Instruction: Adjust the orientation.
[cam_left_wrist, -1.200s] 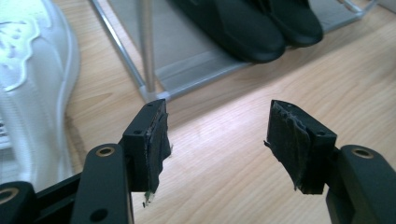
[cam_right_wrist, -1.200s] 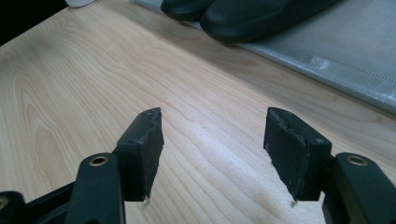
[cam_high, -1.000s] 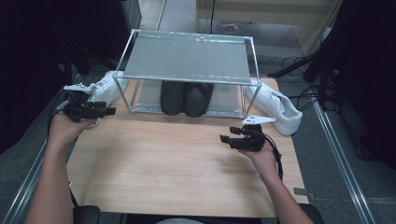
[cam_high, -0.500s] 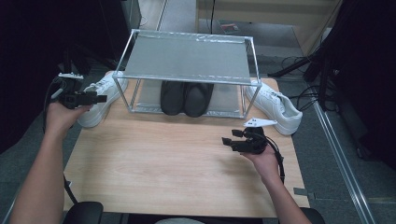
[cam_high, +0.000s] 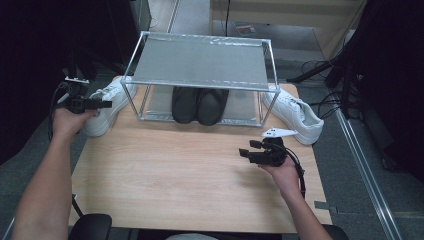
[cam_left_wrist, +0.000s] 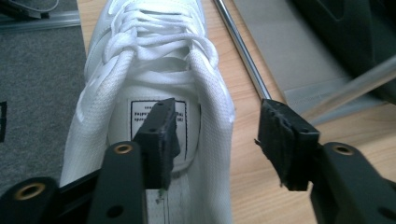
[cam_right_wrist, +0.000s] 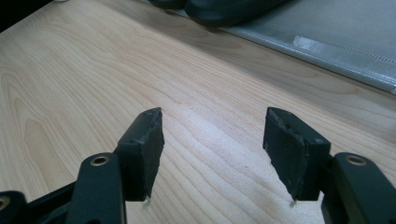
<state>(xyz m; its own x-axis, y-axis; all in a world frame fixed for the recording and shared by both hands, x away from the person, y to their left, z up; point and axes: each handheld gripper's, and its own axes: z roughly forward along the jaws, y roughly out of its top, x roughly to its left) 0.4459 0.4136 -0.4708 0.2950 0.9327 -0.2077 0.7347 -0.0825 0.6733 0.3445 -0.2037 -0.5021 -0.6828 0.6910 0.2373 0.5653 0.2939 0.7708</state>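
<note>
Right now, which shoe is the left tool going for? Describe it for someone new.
Find the metal rack at the table's far side. Left of it lies a white lace-up sneaker, at the table's left edge. Unlike the black pair under the rack, it has the left tool astride its collar wall.

The left gripper (cam_left_wrist: 217, 140) has moved over the left white sneaker (cam_left_wrist: 154, 70), its jaws closing astride the sneaker's side wall.

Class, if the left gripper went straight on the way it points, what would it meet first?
Probably the white shoe: the left gripper straddles its collar wall, one jaw inside the opening, jaws just closing but not yet touching.
</note>
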